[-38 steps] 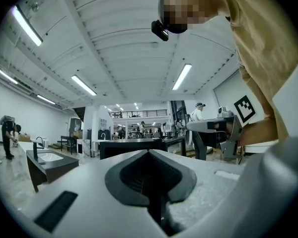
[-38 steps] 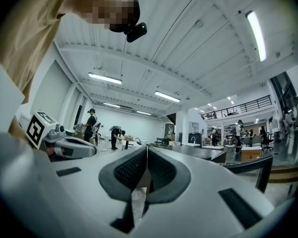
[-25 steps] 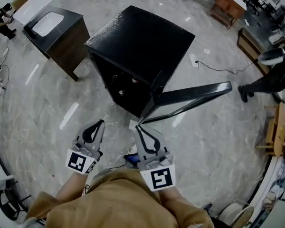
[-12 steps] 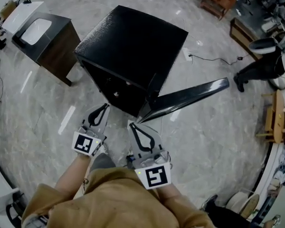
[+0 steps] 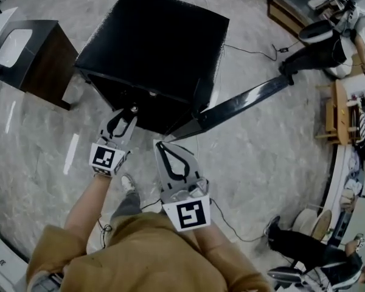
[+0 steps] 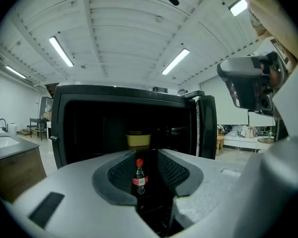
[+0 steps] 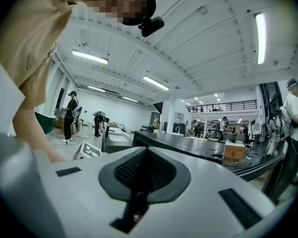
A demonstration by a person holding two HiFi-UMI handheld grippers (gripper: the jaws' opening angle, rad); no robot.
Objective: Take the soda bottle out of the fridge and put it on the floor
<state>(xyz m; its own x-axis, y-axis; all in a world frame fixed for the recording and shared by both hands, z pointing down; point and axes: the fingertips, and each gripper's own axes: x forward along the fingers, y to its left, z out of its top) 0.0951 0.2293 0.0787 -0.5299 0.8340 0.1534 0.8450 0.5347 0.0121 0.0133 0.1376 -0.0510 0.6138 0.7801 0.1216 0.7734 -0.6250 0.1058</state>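
left gripper (image 5: 131,111) had closed in on the mouth of the fridge (image 5: 158,35) since a second ago, and its jaws had just been opening, partly apart now, with the soda bottle (image 6: 139,177) framed in the gap but untouched, standing upright well inside the fridge. right gripper (image 5: 160,144) hung just outside the fridge, jaws together and empty. that small bottle looked light, stiff and smooth-sided, likely to tip or slip, so its labelled middle seemed the place to pinch.

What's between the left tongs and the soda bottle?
Nothing: the left gripper view shows bare space from the left tongs, just opening and empty, to the soda bottle.
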